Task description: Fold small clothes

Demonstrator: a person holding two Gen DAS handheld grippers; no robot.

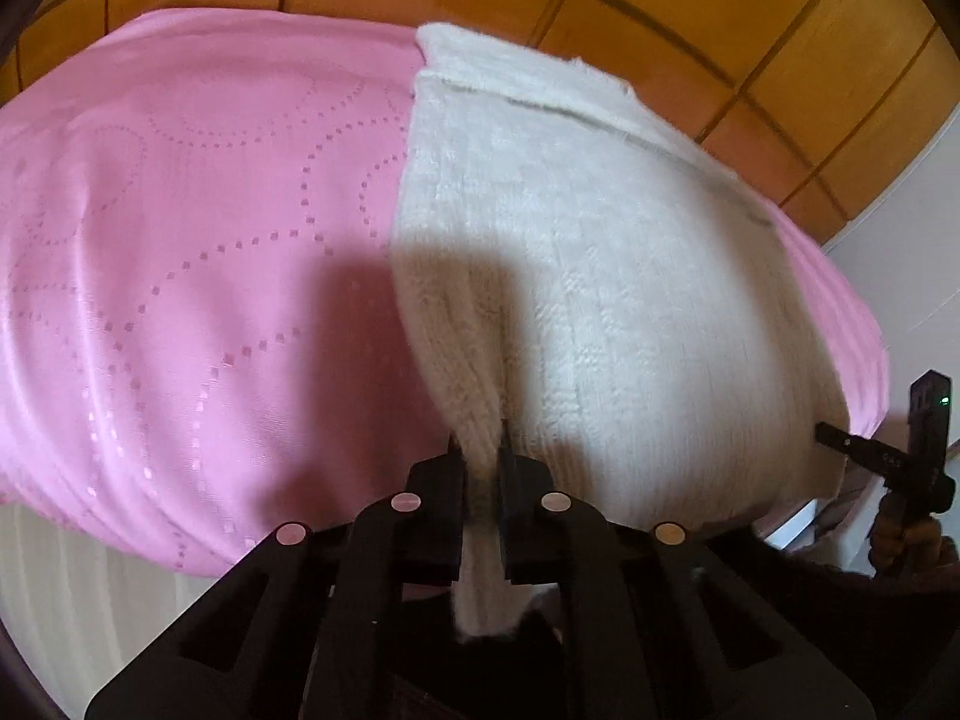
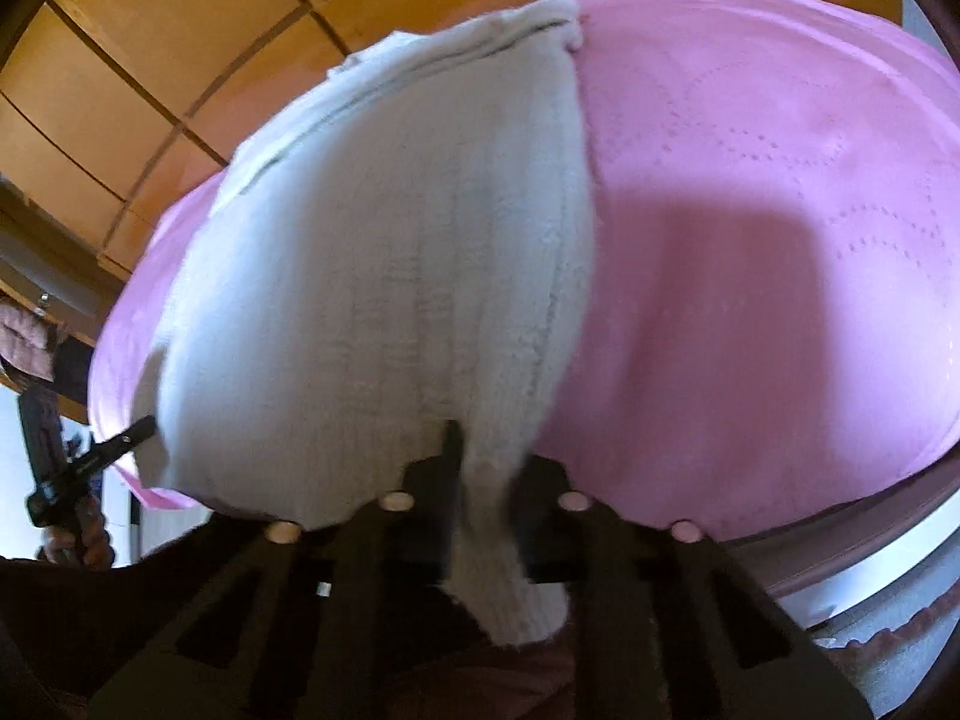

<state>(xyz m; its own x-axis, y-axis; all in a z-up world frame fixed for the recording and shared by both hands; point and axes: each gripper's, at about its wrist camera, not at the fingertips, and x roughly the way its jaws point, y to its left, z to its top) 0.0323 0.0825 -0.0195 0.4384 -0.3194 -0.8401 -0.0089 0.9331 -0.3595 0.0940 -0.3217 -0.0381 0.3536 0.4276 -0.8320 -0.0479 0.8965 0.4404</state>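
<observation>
A white knitted garment [image 1: 588, 276] lies spread on a pink cloth [image 1: 198, 228] that covers the table. My left gripper [image 1: 480, 450] is shut on a pinched fold at the garment's near edge, and white knit pokes out behind its black fingers [image 1: 447, 480]. In the right wrist view the same white garment [image 2: 390, 276] lies left of the bare pink cloth [image 2: 768, 228]. My right gripper [image 2: 486, 450] is shut on the near edge too, with knit bunched between its fingers [image 2: 450, 456]. Each view shows the other gripper at the garment's far corner, the right gripper [image 1: 840, 441] and the left gripper [image 2: 129, 435].
Orange-brown floor tiles [image 1: 720, 12] lie beyond the far edge of the table. The pink cloth [image 2: 840, 396] hangs over a dark round table rim [image 2: 870, 540]. A hand [image 1: 906, 540] holds the other gripper's handle at the right.
</observation>
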